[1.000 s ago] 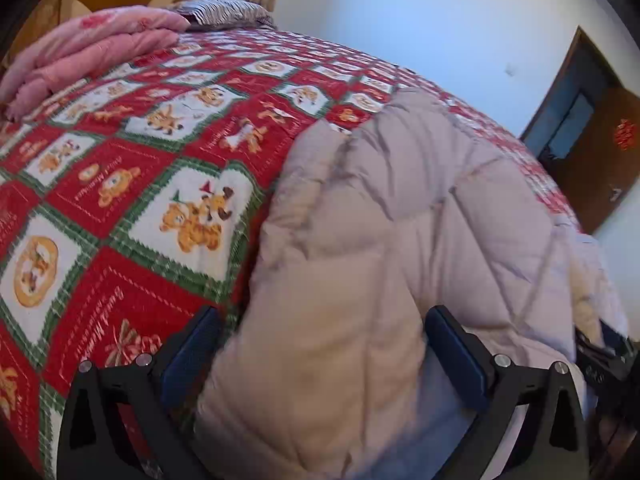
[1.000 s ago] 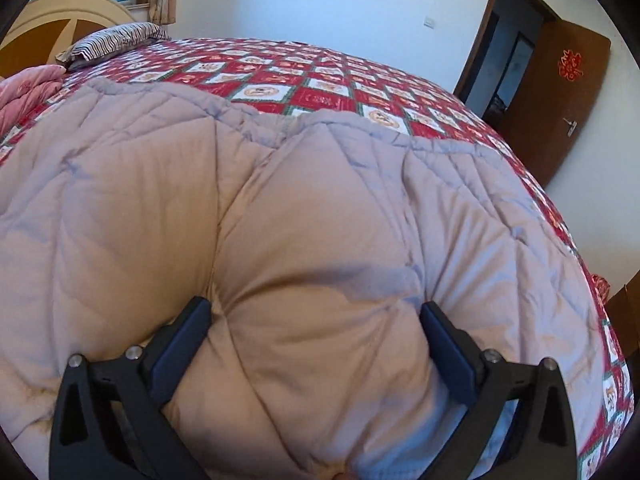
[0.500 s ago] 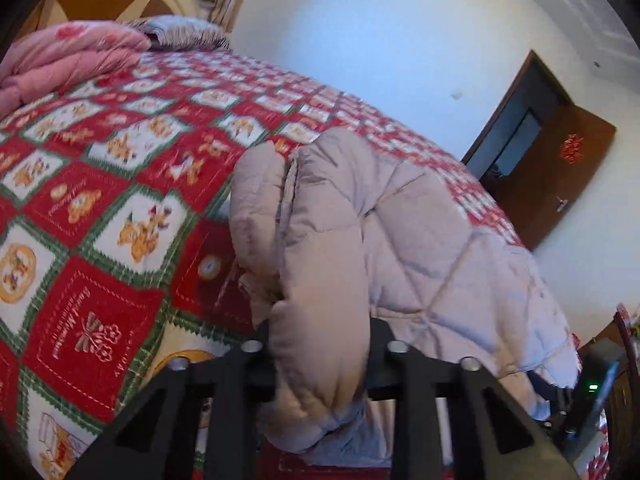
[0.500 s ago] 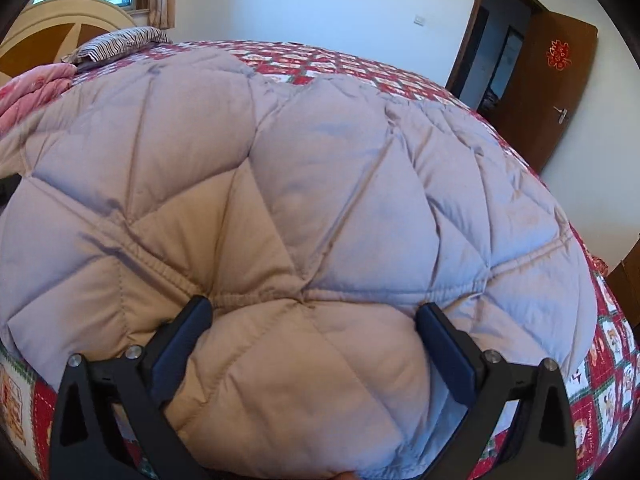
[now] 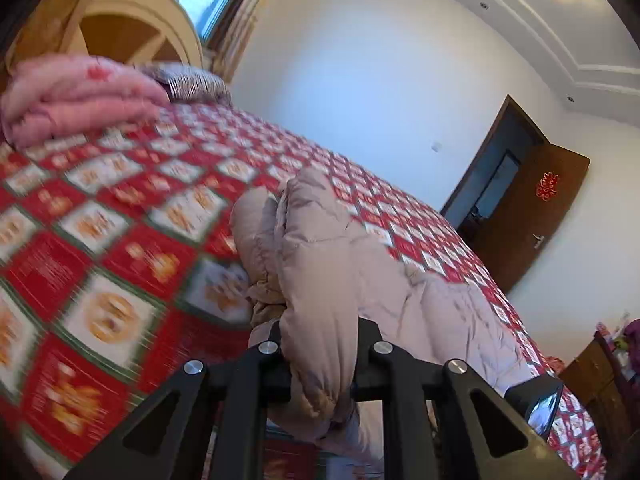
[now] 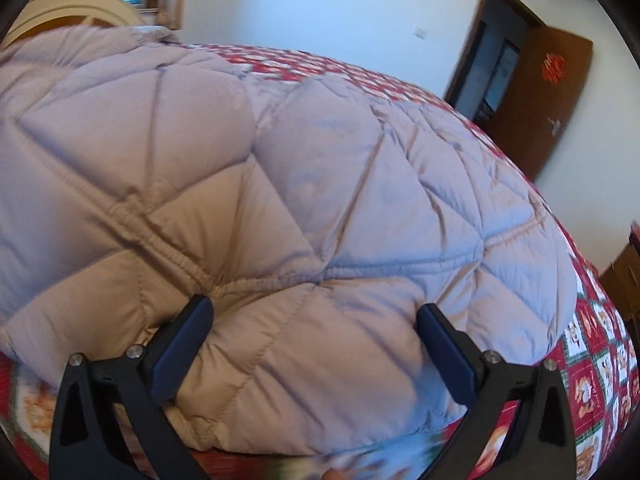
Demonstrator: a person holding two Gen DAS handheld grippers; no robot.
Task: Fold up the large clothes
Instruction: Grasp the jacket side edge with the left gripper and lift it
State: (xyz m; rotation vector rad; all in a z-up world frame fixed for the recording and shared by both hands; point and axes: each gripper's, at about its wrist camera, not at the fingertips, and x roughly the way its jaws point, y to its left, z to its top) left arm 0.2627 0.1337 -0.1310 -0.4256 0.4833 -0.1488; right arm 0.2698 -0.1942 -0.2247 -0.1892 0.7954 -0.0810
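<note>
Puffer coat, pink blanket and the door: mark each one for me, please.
Puffer coat (image 6: 320, 184): right wrist view, on a quilted panel mid-coat.
Pink blanket (image 5: 76, 96): left wrist view, on the folded stack's front face.
Door (image 5: 536, 216): left wrist view, on the open brown leaf below the red ornament.

Black tongs (image 6: 312, 344), blue pads (image 6: 182, 352), silver screws (image 5: 268, 347)

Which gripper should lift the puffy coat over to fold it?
Left, probably. The left gripper is closing with a fold of the puffy coat pinched between its jaws. The right gripper stands wide open around the coat's bulk.
</note>
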